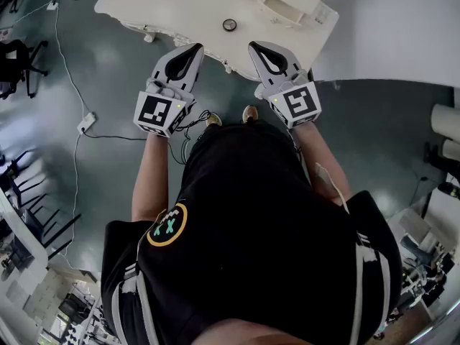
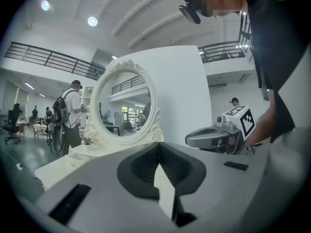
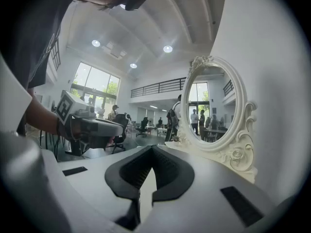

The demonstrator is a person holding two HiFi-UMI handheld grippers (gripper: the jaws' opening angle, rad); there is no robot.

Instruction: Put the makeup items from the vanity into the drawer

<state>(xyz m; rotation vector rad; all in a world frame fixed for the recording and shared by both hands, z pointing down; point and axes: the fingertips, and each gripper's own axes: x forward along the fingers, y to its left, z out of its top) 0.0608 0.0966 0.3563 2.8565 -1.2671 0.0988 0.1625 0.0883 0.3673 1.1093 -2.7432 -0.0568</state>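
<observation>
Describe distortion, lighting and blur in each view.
Head view: wide-angle bending at the edges, even light, vanity sharp. Left gripper view: strong fisheye with black corners, mirror sharp, foreground soft. Right gripper view: same fisheye, ceiling lights bright, windows washed out.

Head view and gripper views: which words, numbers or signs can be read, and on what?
No words or numbers are readable anywhere.
Left marker cube, right marker cube: black square patterns, not text.
Round shirt emblem: an X-like sign, no letters.
</observation>
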